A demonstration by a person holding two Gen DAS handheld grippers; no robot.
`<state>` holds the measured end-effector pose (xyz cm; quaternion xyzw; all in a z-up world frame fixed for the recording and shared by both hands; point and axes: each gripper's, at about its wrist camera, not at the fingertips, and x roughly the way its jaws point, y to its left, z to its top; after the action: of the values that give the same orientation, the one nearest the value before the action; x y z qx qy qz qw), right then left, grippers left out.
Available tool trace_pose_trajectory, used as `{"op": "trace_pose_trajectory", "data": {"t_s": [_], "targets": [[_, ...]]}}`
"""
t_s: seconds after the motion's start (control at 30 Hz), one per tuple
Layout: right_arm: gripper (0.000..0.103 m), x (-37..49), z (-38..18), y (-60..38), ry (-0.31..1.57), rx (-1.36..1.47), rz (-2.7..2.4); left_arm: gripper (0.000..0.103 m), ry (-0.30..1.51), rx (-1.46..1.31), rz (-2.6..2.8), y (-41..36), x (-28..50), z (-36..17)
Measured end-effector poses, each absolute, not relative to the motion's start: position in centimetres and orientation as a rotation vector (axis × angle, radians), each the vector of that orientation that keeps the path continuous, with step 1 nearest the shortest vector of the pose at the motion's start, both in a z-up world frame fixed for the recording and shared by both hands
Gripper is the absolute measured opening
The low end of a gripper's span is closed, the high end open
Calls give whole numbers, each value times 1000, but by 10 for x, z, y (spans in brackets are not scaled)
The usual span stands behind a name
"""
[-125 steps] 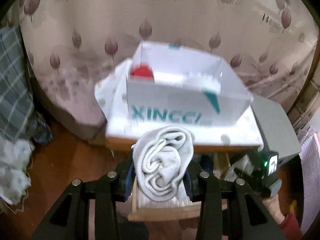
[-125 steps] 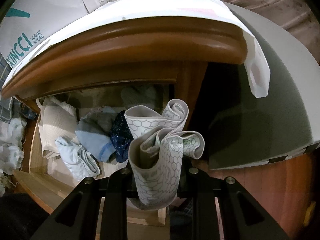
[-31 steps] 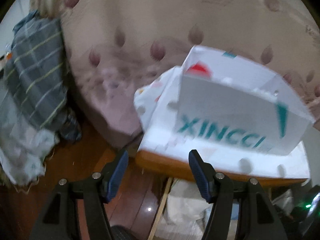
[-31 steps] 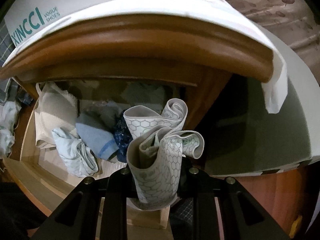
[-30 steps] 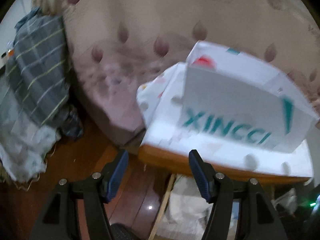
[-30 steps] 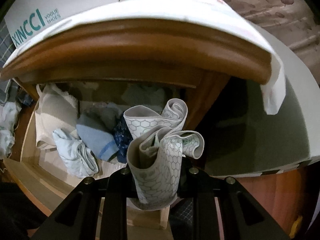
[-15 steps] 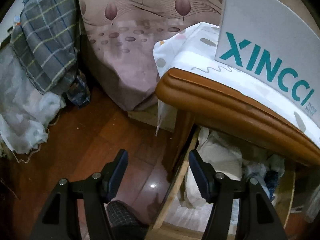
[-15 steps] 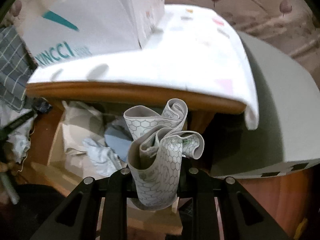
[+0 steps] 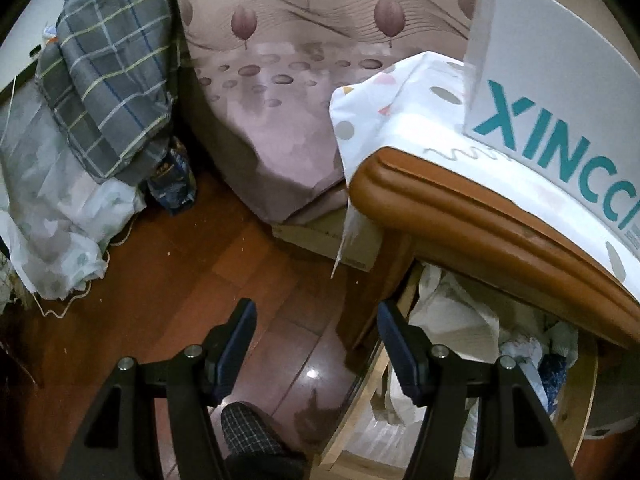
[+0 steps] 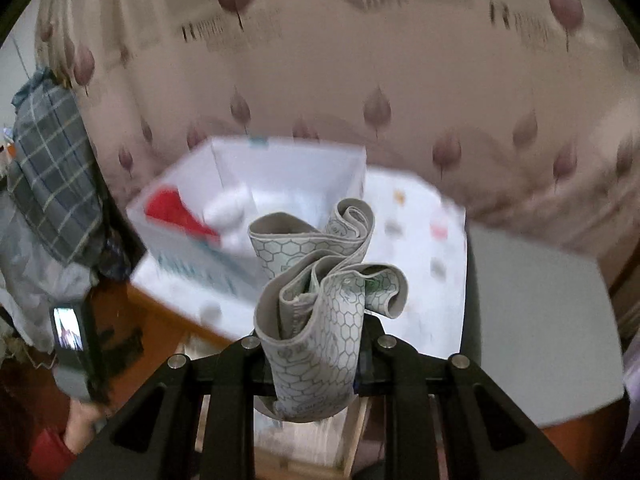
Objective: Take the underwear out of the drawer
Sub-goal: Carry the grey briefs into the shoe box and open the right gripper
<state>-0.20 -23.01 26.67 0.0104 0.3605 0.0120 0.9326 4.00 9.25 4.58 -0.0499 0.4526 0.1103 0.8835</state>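
Observation:
My right gripper (image 10: pixel 316 344) is shut on folded grey underwear with a hexagon print (image 10: pixel 320 304), held up above the nightstand and just in front of the white XINCCI shoe box (image 10: pixel 288 168). A red item (image 10: pixel 172 210) and a white item (image 10: pixel 230 210) lie in the box. My left gripper (image 9: pixel 312 344) is open and empty, low over the wooden floor at the left corner of the nightstand. The open drawer (image 9: pixel 576 408) shows at the right of the left wrist view, with white and blue garments (image 9: pixel 452 320) inside.
The wooden nightstand top (image 9: pixel 480 208) carries a spotted white cloth (image 9: pixel 400 100) and the box (image 9: pixel 552 80). A bed with a leaf-print cover (image 9: pixel 288 80) stands behind. A plaid blanket pile (image 9: pixel 104 72) lies at the left. A grey surface (image 10: pixel 532 312) is right of the nightstand.
My left gripper let go of the white rolled garment, then dropped toward the floor by the drawer's left side. My right gripper has risen from the drawer to above the box with the underwear.

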Motion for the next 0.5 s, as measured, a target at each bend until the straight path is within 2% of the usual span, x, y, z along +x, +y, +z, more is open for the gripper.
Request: {"op": "trace_pose_trajectory", "data": {"t_s": [0.23,0.5], "targets": [[20,62,293,-197,720,-35,19,64,939,-119,281,108,41,48],[20,127,262,-173,820,-129,-9,64,959,-158,347,127,42,46]]}}
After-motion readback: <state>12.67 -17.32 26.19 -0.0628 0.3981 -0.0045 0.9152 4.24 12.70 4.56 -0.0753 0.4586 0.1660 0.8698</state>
